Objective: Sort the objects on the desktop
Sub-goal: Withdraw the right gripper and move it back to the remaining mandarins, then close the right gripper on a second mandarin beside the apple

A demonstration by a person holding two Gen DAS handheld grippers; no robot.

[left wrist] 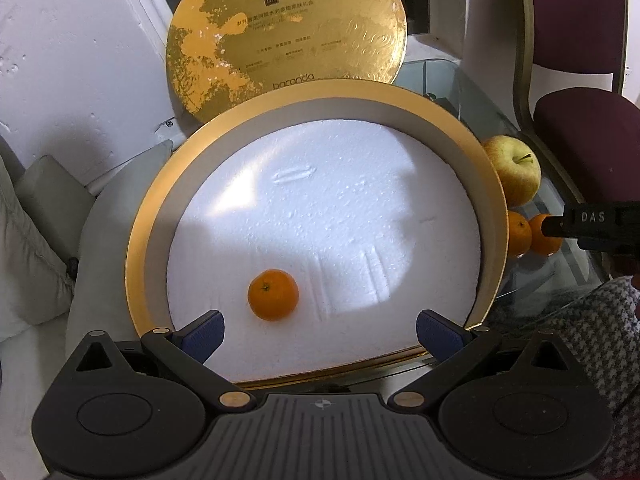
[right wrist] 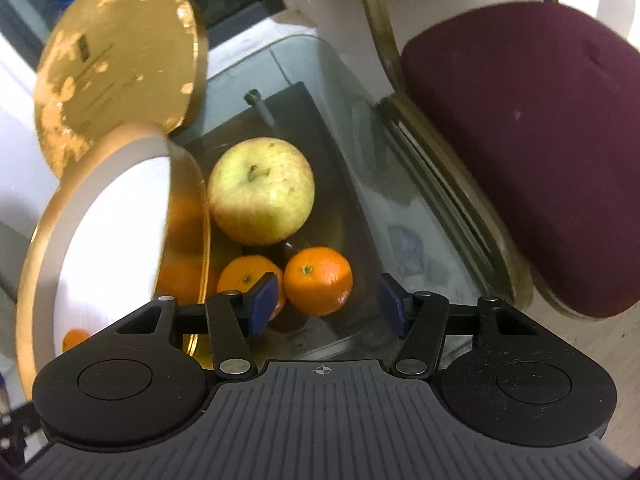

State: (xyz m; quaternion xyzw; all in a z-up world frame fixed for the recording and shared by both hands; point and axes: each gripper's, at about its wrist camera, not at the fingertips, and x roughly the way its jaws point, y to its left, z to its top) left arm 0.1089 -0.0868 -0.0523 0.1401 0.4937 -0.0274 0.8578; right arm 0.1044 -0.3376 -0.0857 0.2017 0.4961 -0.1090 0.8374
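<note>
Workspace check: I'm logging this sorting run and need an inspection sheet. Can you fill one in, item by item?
Surface: glass table, transparent, a dark base visible beneath it.
Job's things: round gold box with white foam lining, one mandarin in the box; outside it an apple and two loose mandarins, close together beside the box wall.
Clutter: gold lid propped upright behind the box.
Grippers: left gripper open over the box, empty; right gripper open, jaws either side of the right-hand loose mandarin, pads not touching it.
Cables: nothing seen.
Surroundings: maroon chair beside the table; white wall; houndstooth sleeve at the edge.
</note>
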